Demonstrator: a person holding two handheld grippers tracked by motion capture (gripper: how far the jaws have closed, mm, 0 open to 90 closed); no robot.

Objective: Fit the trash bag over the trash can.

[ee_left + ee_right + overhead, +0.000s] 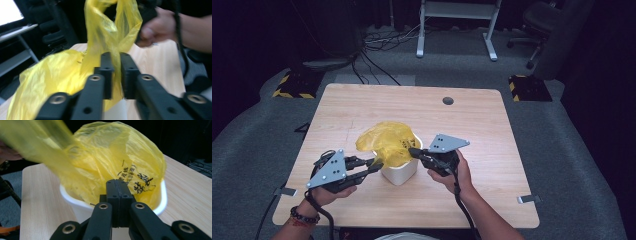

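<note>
Scene: a light wooden worktop [362, 105] seen from above, dark room behind, with a person's forearms entering from the bottom edge.
Yellow plastic bag [384, 140]: at the centre of the high view, stuffed into a white container [401, 172] and billowing out over its rim towards the upper left; black printed characters show on its side.
White container: stands on the worktop just below centre, between the two grippers.
Left gripper [371, 167]: at the lower left of the high view, its tip at the bag's edge beside the container; in the left gripper view the jaws are narrow, pinching a twisted strip of the bag that rises to the top of the frame.
Right gripper [413, 150]: right of centre in the high view, at the container's rim; its jaws are pressed fully together in the right gripper view, and whether any film is caught between them cannot be told.
</note>
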